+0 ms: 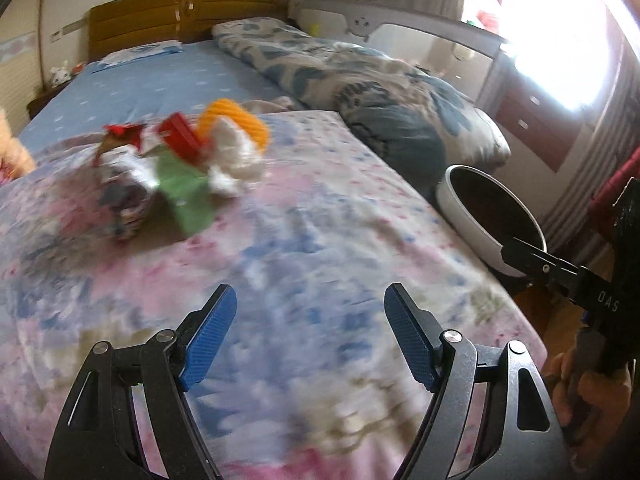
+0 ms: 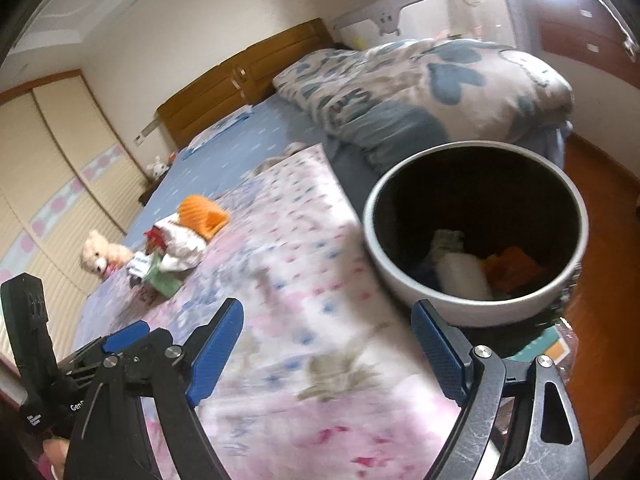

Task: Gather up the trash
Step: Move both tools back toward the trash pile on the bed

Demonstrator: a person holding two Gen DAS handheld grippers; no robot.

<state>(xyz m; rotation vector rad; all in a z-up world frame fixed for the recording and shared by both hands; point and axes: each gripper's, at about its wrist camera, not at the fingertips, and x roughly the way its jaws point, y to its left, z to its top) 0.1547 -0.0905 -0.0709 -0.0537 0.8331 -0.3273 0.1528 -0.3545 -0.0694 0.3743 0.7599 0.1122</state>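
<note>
Blue-padded, our left gripper point(image 1: 310, 334) hovers low over the floral blanket point(image 1: 304, 240), jaws spread wide and empty. We see the trash pile point(image 1: 180, 168) well ahead, left of its fingers. Our right gripper point(image 2: 326, 354) hangs beside it, jaws wide too, the white bin point(image 2: 472, 300) just beyond its right finger, scraps inside.

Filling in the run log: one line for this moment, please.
left gripper open, empty | right gripper open, empty | trash pile on bed | bin partly filled
</note>
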